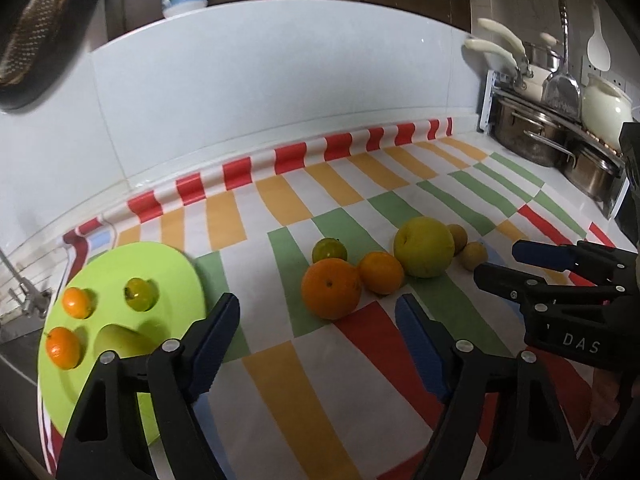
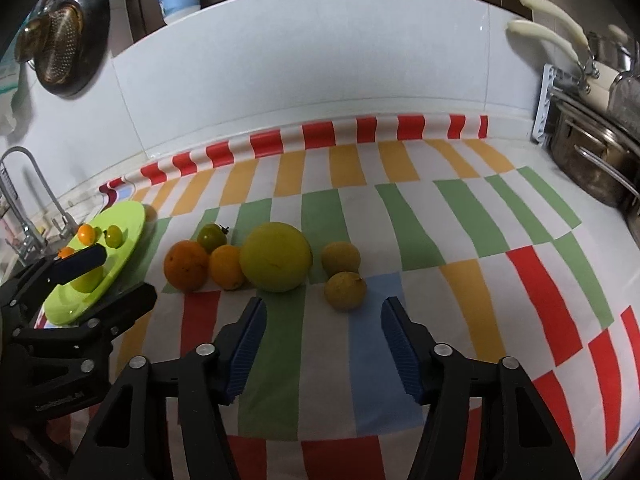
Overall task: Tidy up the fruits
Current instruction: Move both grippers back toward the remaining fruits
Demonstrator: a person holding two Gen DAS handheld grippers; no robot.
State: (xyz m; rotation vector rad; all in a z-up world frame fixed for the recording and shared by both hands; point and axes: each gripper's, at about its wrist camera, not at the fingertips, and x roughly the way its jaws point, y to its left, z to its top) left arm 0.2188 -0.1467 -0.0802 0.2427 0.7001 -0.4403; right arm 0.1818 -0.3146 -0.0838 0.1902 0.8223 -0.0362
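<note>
A green plate [image 1: 168, 264] at the left holds two small oranges [image 1: 76, 302], a green tomato [image 1: 141, 294] and a green pear [image 1: 120, 340]. On the striped cloth lie a big orange [image 1: 331, 289], a smaller orange [image 1: 381, 272], a green tomato [image 1: 329, 250], a large yellow-green fruit [image 1: 425, 252] and two brownish fruits [image 1: 473, 255]. My left gripper [image 1: 318, 320] is open and empty, between the plate and the big orange. My right gripper [image 2: 322, 322] is open and empty, just in front of a brownish fruit [image 2: 345, 290]; it also shows in the left wrist view [image 1: 500, 266].
Steel pots [image 1: 528, 132] and a white jar [image 1: 606, 106] stand on a rack at the far right. A faucet [image 2: 36, 184] and sink lie left of the plate [image 2: 132, 216]. A white tiled wall [image 1: 280, 92] backs the counter. A dark pan [image 2: 68, 40] hangs upper left.
</note>
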